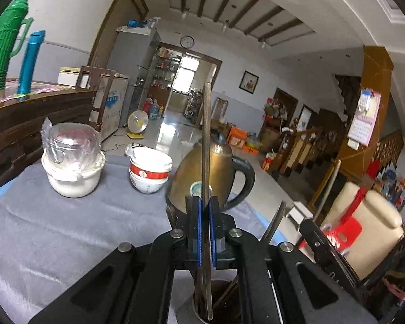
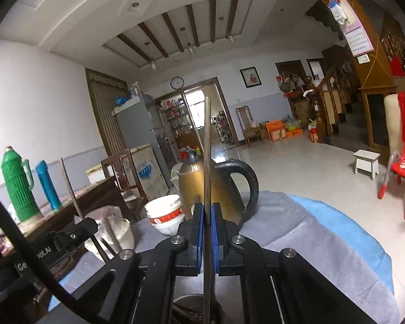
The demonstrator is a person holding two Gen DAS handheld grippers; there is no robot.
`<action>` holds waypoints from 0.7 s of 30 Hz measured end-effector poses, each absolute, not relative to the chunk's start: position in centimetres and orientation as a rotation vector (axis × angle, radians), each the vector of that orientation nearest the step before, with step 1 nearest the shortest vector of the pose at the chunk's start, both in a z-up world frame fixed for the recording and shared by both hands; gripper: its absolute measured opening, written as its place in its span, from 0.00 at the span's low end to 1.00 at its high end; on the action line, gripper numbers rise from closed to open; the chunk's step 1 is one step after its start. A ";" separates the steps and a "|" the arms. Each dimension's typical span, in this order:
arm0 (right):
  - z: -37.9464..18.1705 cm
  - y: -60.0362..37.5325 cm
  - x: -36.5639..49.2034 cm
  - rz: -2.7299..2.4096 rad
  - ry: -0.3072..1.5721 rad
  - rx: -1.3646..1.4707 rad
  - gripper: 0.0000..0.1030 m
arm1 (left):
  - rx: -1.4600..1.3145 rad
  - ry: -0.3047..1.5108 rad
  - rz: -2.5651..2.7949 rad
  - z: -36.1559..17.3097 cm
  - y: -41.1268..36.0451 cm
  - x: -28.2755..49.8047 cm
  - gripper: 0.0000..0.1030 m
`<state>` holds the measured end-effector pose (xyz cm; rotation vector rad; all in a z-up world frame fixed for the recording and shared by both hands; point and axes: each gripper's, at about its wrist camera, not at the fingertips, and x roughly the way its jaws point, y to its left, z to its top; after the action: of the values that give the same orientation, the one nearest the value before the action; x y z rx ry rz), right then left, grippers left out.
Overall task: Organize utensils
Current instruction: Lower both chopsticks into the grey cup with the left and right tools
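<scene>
In the left wrist view my left gripper (image 1: pixel 205 202) is shut on a thin metal chopstick (image 1: pixel 206 135) that stands upright between the blue pads. Its lower end reaches into a metal utensil holder (image 1: pixel 195 307) with several dark chopsticks inside. My right gripper (image 2: pixel 206 208) is likewise shut on an upright chopstick (image 2: pixel 208 148) over the same holder (image 2: pixel 186 298). Each gripper shows at the edge of the other's view: the left gripper (image 2: pixel 89 225) with its chopstick (image 2: pixel 70 189), and the right gripper's chopstick (image 1: pixel 276 220).
A brass kettle (image 1: pixel 218 172) with a black handle stands just beyond the grippers on the grey cloth (image 1: pixel 54 229). Stacked red-and-white bowls (image 1: pixel 149 170) and a white pot (image 1: pixel 73 181) holding wrapped cups sit to the left. A green thermos (image 1: pixel 5 46) and blue bottle (image 1: pixel 31 62) stand on a wooden cabinet.
</scene>
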<state>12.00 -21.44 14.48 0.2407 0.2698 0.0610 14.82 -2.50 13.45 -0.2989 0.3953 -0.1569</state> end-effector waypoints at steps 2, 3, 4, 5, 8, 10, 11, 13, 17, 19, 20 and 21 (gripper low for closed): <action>13.9 -21.9 12.2 0.065 0.294 0.242 0.06 | -0.274 0.405 -0.162 13.1 -2.9 14.9 0.05; 13.7 -21.9 12.2 0.065 0.303 0.237 0.06 | -0.268 0.415 -0.170 12.9 -3.1 14.8 0.05; 13.3 -21.9 12.2 0.066 0.315 0.229 0.06 | -0.260 0.423 -0.172 12.6 -3.3 14.8 0.05; 13.1 -21.9 12.1 0.070 0.325 0.225 0.06 | -0.248 0.428 -0.171 12.3 -3.4 14.7 0.05; 12.3 -22.1 12.0 0.075 0.357 0.219 0.06 | -0.229 0.454 -0.182 11.8 -3.6 14.7 0.05; 11.9 -22.1 11.9 0.082 0.378 0.214 0.06 | -0.215 0.467 -0.186 11.5 -3.8 14.6 0.05; 11.6 -22.2 11.7 0.085 0.388 0.207 0.06 | -0.210 0.474 -0.189 11.4 -3.9 14.5 0.05; 11.1 -22.1 11.6 0.089 0.408 0.201 0.06 | -0.197 0.487 -0.191 11.2 -3.9 14.5 0.05; 10.5 -21.9 11.1 0.099 0.437 0.187 0.06 | -0.180 0.521 -0.207 10.6 -4.1 14.3 0.05; 10.3 -21.9 10.9 0.104 0.448 0.177 0.06 | -0.167 0.534 -0.212 10.4 -4.3 14.1 0.05; 10.2 -21.8 10.8 0.108 0.457 0.170 0.06 | -0.163 0.540 -0.214 10.4 -4.4 14.0 0.05; 10.1 -21.7 10.7 0.109 0.462 0.164 0.06 | -0.162 0.548 -0.217 10.3 -4.4 14.0 0.05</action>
<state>10.73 -21.70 10.09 0.1640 0.4624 0.1088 13.97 -4.36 10.26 -0.1625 0.5477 -0.2169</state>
